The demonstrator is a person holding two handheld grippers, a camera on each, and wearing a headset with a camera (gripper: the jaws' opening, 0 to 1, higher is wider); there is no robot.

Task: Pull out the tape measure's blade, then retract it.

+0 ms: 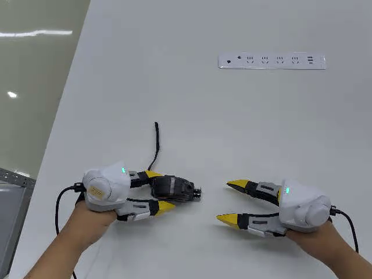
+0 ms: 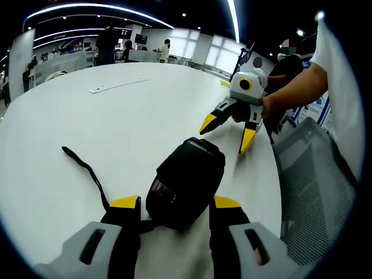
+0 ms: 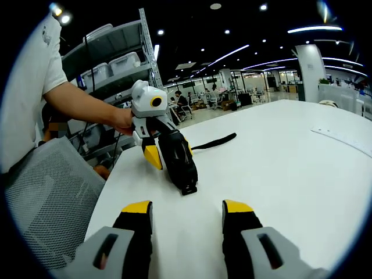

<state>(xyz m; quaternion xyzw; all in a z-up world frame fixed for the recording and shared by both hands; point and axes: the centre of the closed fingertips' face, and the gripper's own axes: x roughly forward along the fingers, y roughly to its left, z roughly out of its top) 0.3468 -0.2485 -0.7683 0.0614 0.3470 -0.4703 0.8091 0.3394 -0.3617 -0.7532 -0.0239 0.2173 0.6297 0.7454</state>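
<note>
Head view: pinching tape measure (image 1: 174, 189) with left gripper (image 1: 159, 189) to anchor case on table (image 1: 232, 116); holding right gripper (image 1: 228, 201) spread, aimed at blade tip (image 1: 198, 192), ready for pull.

Shows the right gripper (image 3: 186, 207) rising from the bottom edge, jaws apart, yellow tips above the white bench (image 3: 290, 186). Farther ahead, shows the left gripper (image 3: 164, 152) held in a hand (image 3: 121, 120), jaws set on either side of a black tape measure (image 3: 179, 160) resting on the bench. Shows a black strap (image 3: 215, 141) trailing behind the tape measure, and a mesh chair back (image 3: 46, 192) at left.
</note>
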